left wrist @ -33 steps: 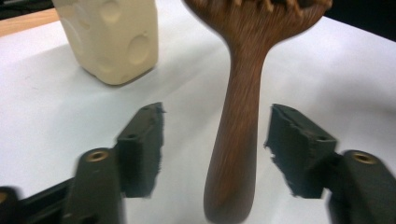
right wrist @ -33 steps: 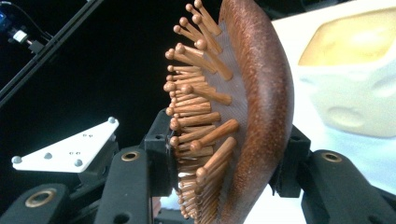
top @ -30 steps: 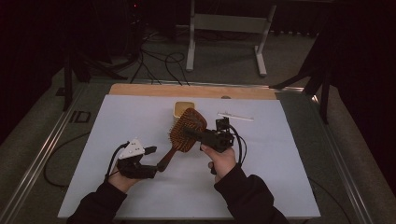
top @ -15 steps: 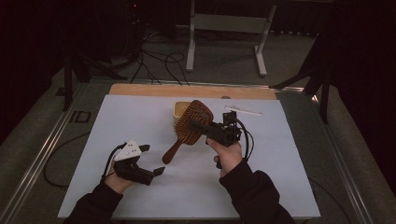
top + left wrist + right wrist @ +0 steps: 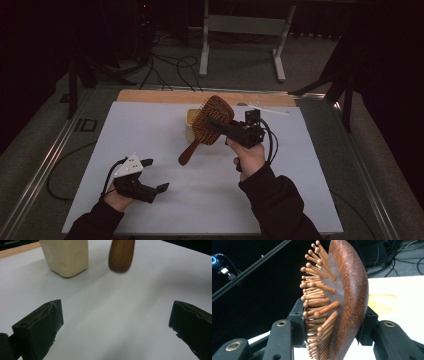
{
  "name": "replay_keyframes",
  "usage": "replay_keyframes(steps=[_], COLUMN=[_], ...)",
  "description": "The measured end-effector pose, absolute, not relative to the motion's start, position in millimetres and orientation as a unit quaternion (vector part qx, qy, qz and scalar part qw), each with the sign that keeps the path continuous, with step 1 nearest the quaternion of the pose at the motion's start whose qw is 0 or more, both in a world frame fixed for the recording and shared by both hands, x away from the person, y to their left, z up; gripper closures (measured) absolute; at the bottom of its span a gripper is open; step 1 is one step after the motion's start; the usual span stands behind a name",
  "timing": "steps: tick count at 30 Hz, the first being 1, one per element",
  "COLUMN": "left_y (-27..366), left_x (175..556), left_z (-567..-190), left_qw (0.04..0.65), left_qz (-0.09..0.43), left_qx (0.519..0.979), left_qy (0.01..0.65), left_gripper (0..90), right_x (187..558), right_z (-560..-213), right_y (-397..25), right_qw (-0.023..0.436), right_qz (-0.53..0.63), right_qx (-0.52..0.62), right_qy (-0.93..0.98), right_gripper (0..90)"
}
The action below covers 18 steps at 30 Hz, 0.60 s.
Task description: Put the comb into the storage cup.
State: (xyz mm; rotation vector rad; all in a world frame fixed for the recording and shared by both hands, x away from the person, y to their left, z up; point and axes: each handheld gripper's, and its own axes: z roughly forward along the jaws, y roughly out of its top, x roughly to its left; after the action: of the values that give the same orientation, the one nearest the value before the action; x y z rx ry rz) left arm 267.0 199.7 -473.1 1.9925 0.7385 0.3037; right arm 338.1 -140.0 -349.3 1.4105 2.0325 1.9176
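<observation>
Black jaws of the left gripper [image 5: 150, 176] stand wide apart and empty at the near left, having let go of the hairbrush's handle and drawn back. Further right, the wooden hairbrush [image 5: 210, 122] has risen off the white table [image 5: 150, 130], clamped by its head in the right gripper [image 5: 216, 122], beside the cream container [image 5: 191, 120], so the handover looks complete.

The white worktop [image 5: 165, 130] is bare on its left half and along the near edge, so a gripper can pass there. In the middle back stands a cream container [image 5: 191, 125], and the wooden hairbrush [image 5: 212, 120] is held in the air just in front of it. A thin white stick [image 5: 267, 108] lies near the far right edge.
</observation>
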Motion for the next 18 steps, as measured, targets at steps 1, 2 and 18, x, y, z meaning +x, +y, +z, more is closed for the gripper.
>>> replay_keyframes(steps=[1,2,18], left_y=[201,202,217], left_x=[266,265,252], left_z=[-474,-474,-486], left_qw=[0.475,0.475,0.476], left_qz=[0.127,0.127,0.134], left_qx=[0.816,0.817,0.813], left_qy=[0.303,0.302,0.308], left_gripper=[0.0,0.0,0.0], right_x=[339,339,355], right_z=[-347,-345,-317], right_y=[-141,-142,-145], right_qw=[0.007,0.01,0.053], right_qz=[0.614,0.616,0.62], right_qx=[0.45,0.449,0.44], right_qy=[0.648,0.647,0.648], right_gripper=[52.3,52.3,52.4])
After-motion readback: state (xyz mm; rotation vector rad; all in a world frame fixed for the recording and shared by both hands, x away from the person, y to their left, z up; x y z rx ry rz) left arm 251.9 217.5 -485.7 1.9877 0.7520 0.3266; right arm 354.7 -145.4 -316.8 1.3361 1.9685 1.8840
